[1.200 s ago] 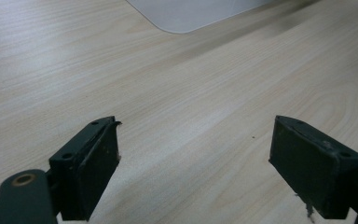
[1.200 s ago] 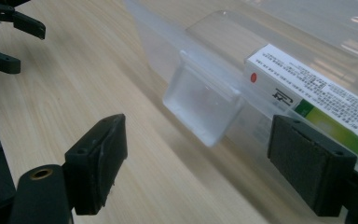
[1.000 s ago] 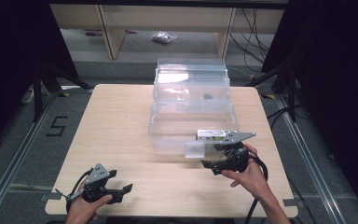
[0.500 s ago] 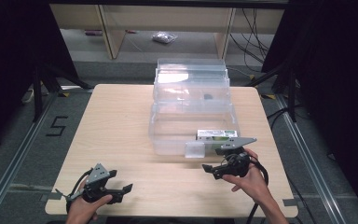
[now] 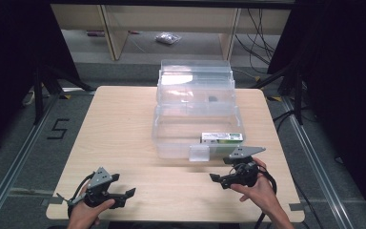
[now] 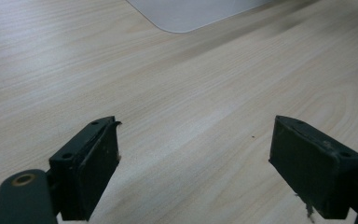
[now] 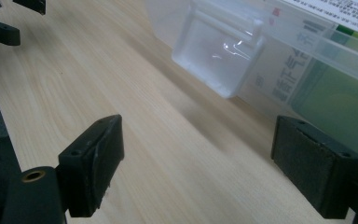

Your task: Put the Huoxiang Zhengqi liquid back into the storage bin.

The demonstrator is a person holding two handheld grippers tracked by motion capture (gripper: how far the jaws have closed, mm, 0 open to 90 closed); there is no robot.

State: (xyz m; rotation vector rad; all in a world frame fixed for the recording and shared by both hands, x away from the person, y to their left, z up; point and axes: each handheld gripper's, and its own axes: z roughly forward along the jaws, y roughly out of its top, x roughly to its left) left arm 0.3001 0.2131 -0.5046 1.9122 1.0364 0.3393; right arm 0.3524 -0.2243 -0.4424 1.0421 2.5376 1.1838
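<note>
My right gripper (image 5: 218,178), fingers wide and empty, nears the clear box (image 5: 195,121) latch (image 7: 219,51); next, pinch it.

In the right gripper view the green-and-white box (image 7: 335,88) runs off the top and right edges, and its printed lettering is seen through the frosted wall of the clear plastic bin (image 7: 279,51), too blurred to read. The bin's latch (image 7: 219,56) is whole, but the bin itself is cut by the top edge. In the left gripper view a pale corner of the bin (image 6: 200,14) shows at the top edge (the rest lies outside the picture). In the high view a small dark thing (image 5: 213,99) inside the bin's far part is too small to identify, as is the crumpled packet (image 5: 167,38) on the floor beyond the table (image 5: 119,129).
</note>
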